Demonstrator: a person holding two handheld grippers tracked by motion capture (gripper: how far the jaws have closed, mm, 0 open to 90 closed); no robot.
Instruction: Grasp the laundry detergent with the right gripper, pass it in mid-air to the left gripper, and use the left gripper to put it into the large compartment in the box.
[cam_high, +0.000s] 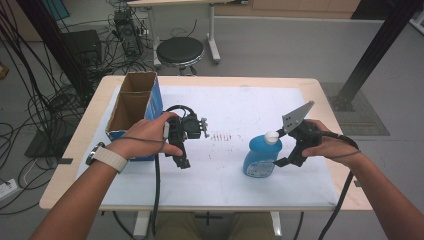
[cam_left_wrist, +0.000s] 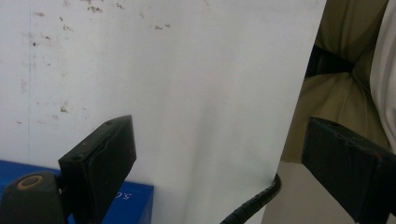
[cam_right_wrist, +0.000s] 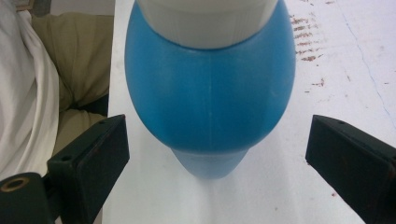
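1. High view is showing me the blue bottle (cam_high: 261, 158) standing upright on the white sheet (cam_high: 235, 105), near the counter's (cam_high: 320, 90) front edge, with open room between it and the cardboard box (cam_high: 131, 105) at the left.
2. I am reading no label on the bottle.
3. I am holding the right gripper (cam_high: 289, 159) just beside the bottle, jaws spread wide around it without touching; the left gripper (cam_high: 181, 159) is hovering near the box, jaws released.
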